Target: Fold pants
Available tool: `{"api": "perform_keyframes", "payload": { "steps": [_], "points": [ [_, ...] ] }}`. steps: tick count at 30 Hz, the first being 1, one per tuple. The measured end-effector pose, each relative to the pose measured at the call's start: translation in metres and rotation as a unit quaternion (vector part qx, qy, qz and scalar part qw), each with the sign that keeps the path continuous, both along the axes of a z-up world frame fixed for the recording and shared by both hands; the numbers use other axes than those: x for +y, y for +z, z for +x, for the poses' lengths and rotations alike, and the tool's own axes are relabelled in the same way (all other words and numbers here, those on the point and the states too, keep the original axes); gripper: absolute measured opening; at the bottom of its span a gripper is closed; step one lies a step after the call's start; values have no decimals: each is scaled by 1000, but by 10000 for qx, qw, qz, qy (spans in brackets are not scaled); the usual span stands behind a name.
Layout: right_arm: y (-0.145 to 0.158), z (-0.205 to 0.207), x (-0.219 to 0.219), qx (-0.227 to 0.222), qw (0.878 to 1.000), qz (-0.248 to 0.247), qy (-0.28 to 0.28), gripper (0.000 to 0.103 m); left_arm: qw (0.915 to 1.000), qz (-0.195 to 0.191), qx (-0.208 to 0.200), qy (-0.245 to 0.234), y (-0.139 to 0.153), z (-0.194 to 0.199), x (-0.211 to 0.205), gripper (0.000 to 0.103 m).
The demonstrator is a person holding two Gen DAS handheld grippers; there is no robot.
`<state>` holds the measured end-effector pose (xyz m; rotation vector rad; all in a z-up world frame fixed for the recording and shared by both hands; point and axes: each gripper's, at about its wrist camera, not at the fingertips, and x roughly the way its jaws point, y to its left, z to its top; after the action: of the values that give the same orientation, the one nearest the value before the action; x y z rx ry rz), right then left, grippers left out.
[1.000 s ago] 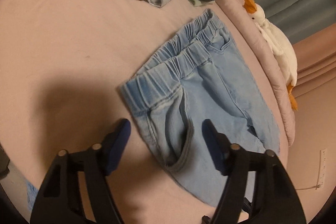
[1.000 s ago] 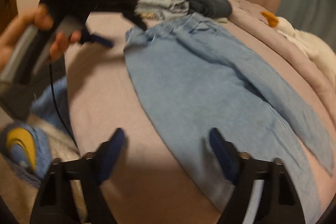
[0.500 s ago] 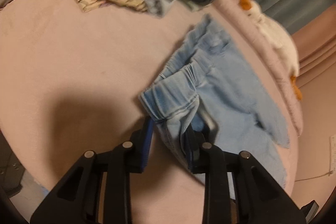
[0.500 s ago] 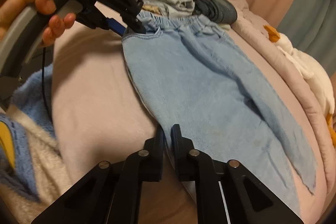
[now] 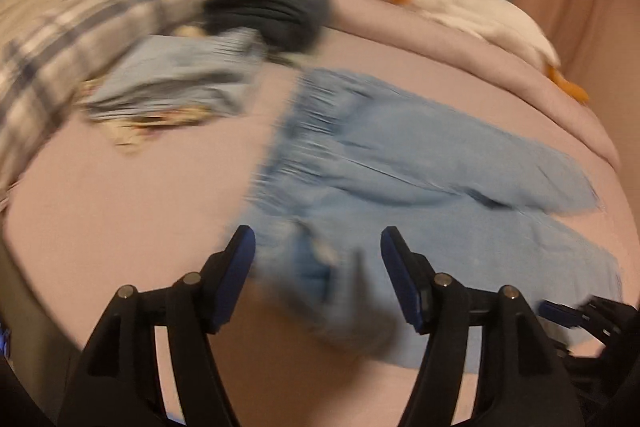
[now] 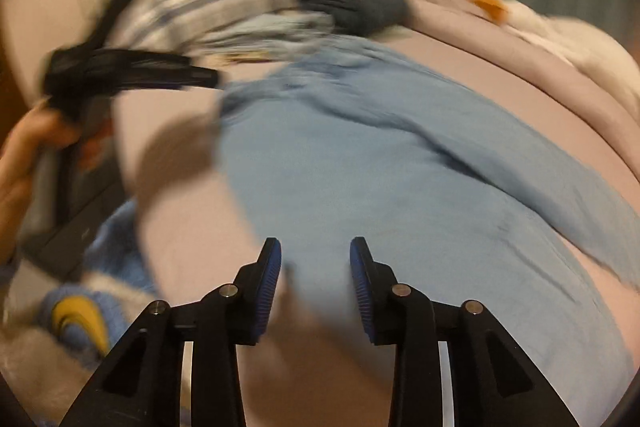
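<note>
Light blue pants [image 5: 420, 179] lie flat on the pink bed, waistband toward the clothes pile, legs running right. My left gripper [image 5: 316, 267] is open just above the near waistband corner, which blurs between its fingers. My right gripper [image 6: 315, 275] is open over the near edge of the pants [image 6: 360, 179] around mid-leg. The left gripper [image 6: 132, 71] also shows in the right wrist view, held by a hand at the left. Both views are motion-blurred.
A pile of folded clothes [image 5: 172, 83], a plaid cloth [image 5: 60, 39] and a dark folded item [image 5: 272, 11] lie at the bed's far side. A white goose plush [image 5: 480, 11] rests on the rolled duvet. A blue and white fluffy item [image 6: 76, 315] lies beside the bed.
Both grippers were shut on the pants half a second ago and have opened, letting the fabric go. The pants now lie spread flat, and both grippers have pulled back and are moving.
</note>
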<state>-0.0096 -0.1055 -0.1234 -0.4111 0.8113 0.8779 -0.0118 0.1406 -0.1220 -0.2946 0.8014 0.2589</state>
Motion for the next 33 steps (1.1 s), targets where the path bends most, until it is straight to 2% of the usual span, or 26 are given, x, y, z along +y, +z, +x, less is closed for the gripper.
{"api": "perform_keyframes", "payload": {
  "steps": [1, 2, 4, 5, 6, 7, 8, 11, 12, 15, 17, 19, 22, 26, 33],
  "points": [
    [-7, 9, -3, 151, 9996, -123, -226, 34, 9998, 78, 104, -161, -7, 7, -8, 65],
    [-13, 12, -4, 252, 9990, -222, -298, 34, 9984, 221, 376, -369, -20, 13, -17, 64],
    [-28, 7, -4, 386, 9974, -555, -236, 34, 9913, 237, 1017, -797, -50, 21, -31, 64],
    [-35, -2, -3, 229, 9972, -706, -135, 34, 9885, 333, 1106, -975, -60, 18, -37, 65],
    [-34, -9, -4, 92, 9974, -705, -70, 34, 9878, 535, 943, -1122, -57, 13, -41, 65],
    [-33, -13, -4, 131, 9972, -734, 26, 34, 9850, 557, 989, -1302, -55, 12, -42, 65],
    [-31, -13, -5, 260, 9969, -731, 118, 34, 9840, 394, 1034, -1393, -51, 11, -37, 65],
    [-27, -1, -17, 513, 9961, -662, 262, 35, 9879, -241, 840, -1282, -38, 12, -14, 65],
    [-24, 6, -24, 504, 9965, -635, 201, 35, 9898, -297, 724, -1194, -31, 15, -8, 66],
    [-5, 37, -33, 260, 9987, -411, -128, 43, 9943, -169, 359, -988, -9, 34, 6, 68],
    [5, 66, -38, 128, 9990, -221, -377, 45, 9962, 66, 226, -838, 0, 55, 15, 74],
    [14, 91, -29, -71, 9989, -128, -449, 46, 9968, 252, 143, -744, 6, 75, 29, 74],
    [21, 135, -7, -542, 9967, -342, -491, 46, 9978, 303, 266, -531, 3, 111, 57, 74],
    [23, 189, 19, -725, 9947, -483, -546, 46, 9977, 315, 362, -483, 4, 144, 80, 74],
    [7, 260, 47, -403, 9954, -750, -435, 47, 9954, 190, 600, -722, -9, 177, 101, 74]
  ]
}}
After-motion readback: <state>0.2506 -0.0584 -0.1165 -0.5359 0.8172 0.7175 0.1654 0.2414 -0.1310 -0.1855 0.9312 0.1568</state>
